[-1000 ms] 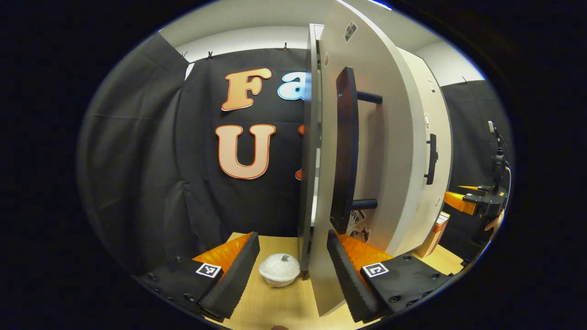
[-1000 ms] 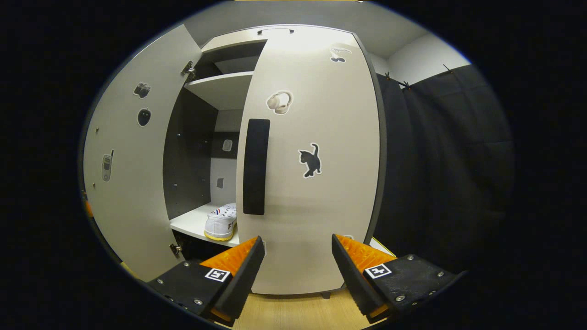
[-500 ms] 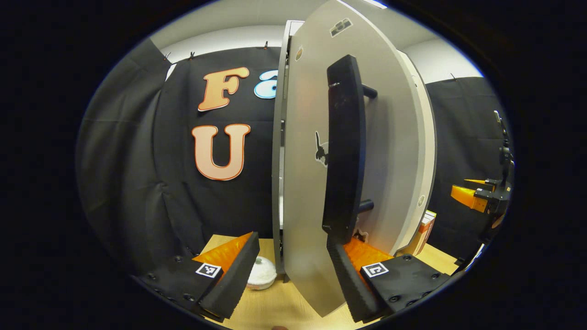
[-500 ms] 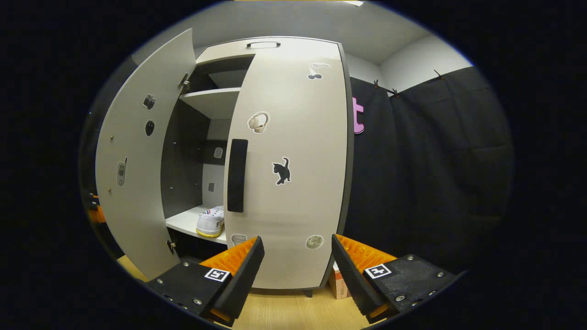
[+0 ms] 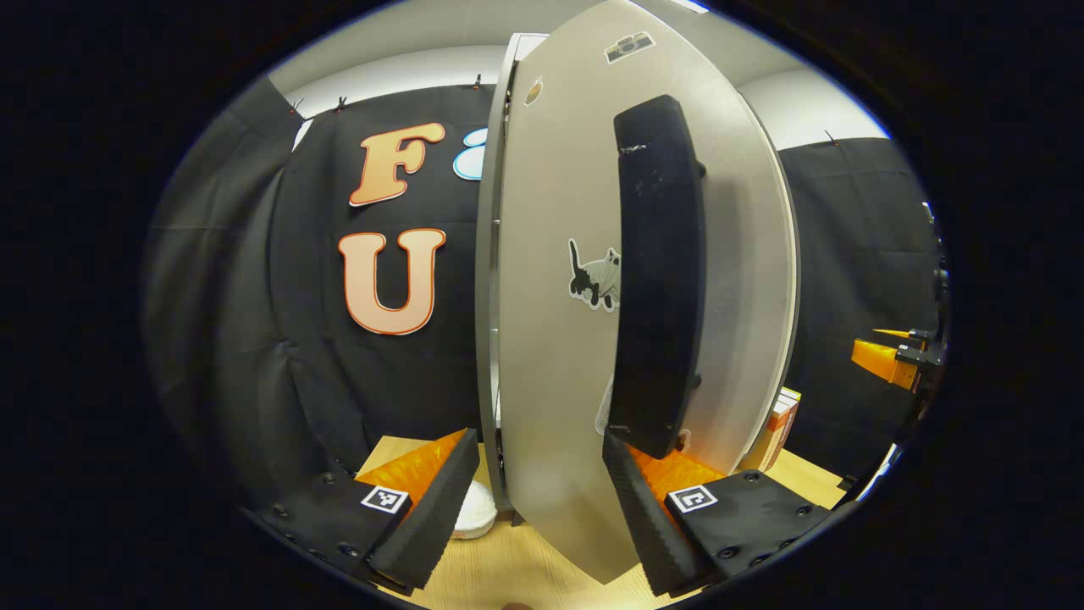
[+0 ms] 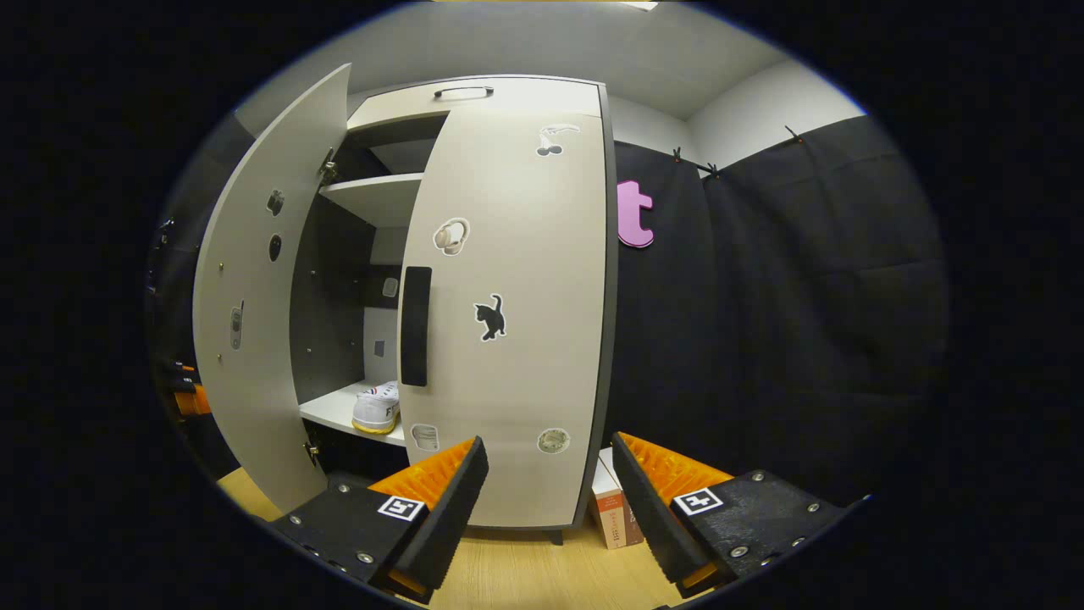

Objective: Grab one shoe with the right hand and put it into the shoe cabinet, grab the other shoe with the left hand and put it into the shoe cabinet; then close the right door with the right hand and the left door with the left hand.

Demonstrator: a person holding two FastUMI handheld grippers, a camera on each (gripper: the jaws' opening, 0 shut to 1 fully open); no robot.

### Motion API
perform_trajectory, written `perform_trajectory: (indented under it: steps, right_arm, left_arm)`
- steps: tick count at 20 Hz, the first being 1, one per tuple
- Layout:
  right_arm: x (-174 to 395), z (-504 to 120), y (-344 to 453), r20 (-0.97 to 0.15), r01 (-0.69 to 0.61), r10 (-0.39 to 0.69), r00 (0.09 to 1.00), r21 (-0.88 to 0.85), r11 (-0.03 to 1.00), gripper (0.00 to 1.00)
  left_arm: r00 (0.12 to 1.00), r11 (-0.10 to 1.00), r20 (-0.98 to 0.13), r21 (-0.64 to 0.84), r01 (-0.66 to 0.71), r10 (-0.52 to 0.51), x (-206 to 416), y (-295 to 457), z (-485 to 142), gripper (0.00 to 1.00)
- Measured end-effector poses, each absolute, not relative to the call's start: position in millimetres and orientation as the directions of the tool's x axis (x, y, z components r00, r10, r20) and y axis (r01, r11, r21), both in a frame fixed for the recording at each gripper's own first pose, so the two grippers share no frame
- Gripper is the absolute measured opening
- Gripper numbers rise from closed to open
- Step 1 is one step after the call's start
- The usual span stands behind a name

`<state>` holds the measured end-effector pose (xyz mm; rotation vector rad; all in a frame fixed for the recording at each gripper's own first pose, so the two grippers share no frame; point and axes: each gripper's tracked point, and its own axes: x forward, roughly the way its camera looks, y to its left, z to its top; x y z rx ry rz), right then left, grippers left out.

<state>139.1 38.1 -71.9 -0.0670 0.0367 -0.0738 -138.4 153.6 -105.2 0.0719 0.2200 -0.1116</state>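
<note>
black cloth hangs behind a pale shoe cabinet (image 6: 508, 93) that stands on a light wooden surface (image 6: 517, 576). in the right gripper view the right door (image 6: 517, 339) is seen shut or very nearly shut, while the left door (image 6: 254, 322) is swung wide open. on the lower shelf (image 6: 334, 411) inside, one white shoe (image 6: 377, 408) is seen lying near the front edge; the second shoe cannot be made out. the right gripper (image 6: 549, 500) is held spread and empty, back from the right door.

in the left gripper view the left gripper (image 5: 538, 500) is spread, with the open door's bottom corner between its fingers and its long dark handle (image 5: 656, 288) just above the right finger; no pinch on it can be seen. a small white round thing (image 5: 472, 512) lies on the surface near the other finger.

the left door is judged to be a stiff, flat board that swings lightly on its hinges. it is best pushed on its outer face near the handle, far from the hinges, and eased shut so it is not slammed.
</note>
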Motion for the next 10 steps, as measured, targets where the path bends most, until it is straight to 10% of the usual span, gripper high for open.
perform_trajectory:
  steps: [10]
  right_arm:
    - [133, -77, 1, -0.045, 0.165, -0.168, 0.985, -0.069, 0.984, 0.91]
  left_arm:
    - [0.951, 0.973, -0.254, 0.098, 0.207, -0.177, -75, 93, -131, 0.97]
